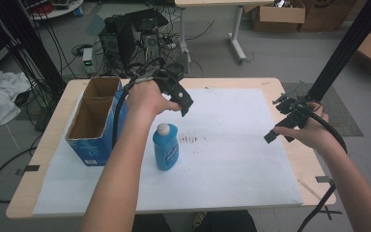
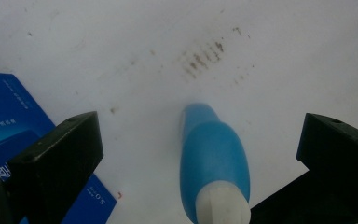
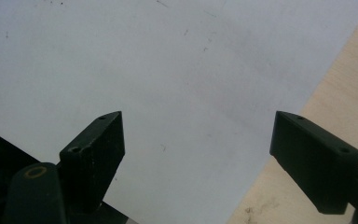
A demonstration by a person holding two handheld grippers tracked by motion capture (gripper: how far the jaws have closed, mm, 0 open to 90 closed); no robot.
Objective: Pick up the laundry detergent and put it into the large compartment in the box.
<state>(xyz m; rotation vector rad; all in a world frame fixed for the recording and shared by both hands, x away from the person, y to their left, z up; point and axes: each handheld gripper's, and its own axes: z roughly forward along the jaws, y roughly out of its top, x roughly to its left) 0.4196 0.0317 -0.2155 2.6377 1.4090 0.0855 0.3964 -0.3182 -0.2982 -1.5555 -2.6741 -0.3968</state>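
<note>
Below the left gripper [image 2: 200, 140], its own view shows a blue bottle [image 2: 213, 163] standing between wide-open jaws, untouched; the high view adds a blue box [image 1: 94, 121] just left of the bottle [image 1: 166, 146]. At far right, the right gripper [image 3: 198, 154] hangs spread over white paper [image 3: 168, 70], holding nothing, its forearm angled inward.

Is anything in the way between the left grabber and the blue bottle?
Nothing visible is. The left gripper hangs open right above the blue bottle, with the white cap between its jaws. The blue box stands off to one side.
</note>
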